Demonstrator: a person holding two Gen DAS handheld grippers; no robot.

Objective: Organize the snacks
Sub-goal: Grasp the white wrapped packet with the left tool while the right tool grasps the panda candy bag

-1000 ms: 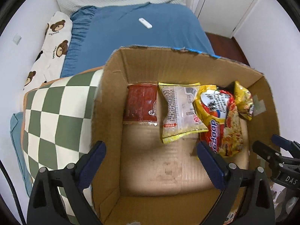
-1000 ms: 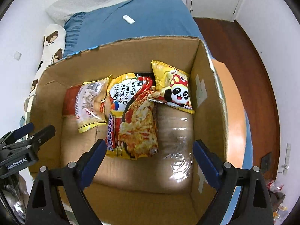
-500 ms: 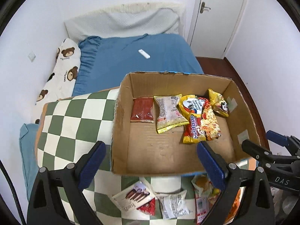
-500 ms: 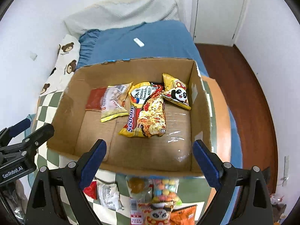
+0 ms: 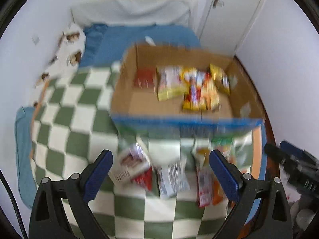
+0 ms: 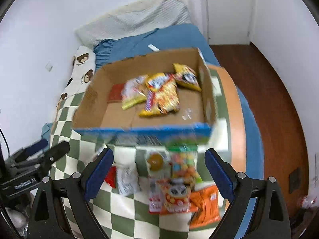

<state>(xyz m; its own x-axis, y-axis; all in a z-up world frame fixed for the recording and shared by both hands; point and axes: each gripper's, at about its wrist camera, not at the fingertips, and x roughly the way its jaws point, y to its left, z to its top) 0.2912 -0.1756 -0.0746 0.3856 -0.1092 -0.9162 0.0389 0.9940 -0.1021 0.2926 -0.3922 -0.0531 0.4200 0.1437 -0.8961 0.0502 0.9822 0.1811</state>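
An open cardboard box (image 5: pixel 123 91) (image 6: pixel 89 103) stands on a green-and-white checked cloth (image 5: pixel 69 119) (image 6: pixel 123 215). It holds several snack packets: a red one (image 5: pixel 144 78), a white-and-yellow one (image 5: pixel 169 83), a noodle pack (image 6: pixel 163 95) and a yellow panda bag (image 6: pixel 186 76). Loose packets lie in front of the box: a white-and-red one (image 5: pixel 132 168), a silver one (image 5: pixel 172 177), a colourful candy bag (image 6: pixel 182 165) and an orange bag (image 6: pixel 205 207). My left gripper (image 5: pixel 160 171) and right gripper (image 6: pixel 158 171) are open and empty, above these loose packets. Both views are motion-blurred.
A bed with a blue sheet (image 6: pixel 139 41), a teddy-bear pillow (image 6: pixel 81 69) and a small white remote (image 6: pixel 153 47) lies behind the box. A white door (image 6: pixel 225 10) and dark wood floor (image 6: pixel 269 91) are at the right.
Both grippers have pulled back and up from over the box. The box looks smaller and farther, and the loose packets in front of it have come into view. Both stay open.
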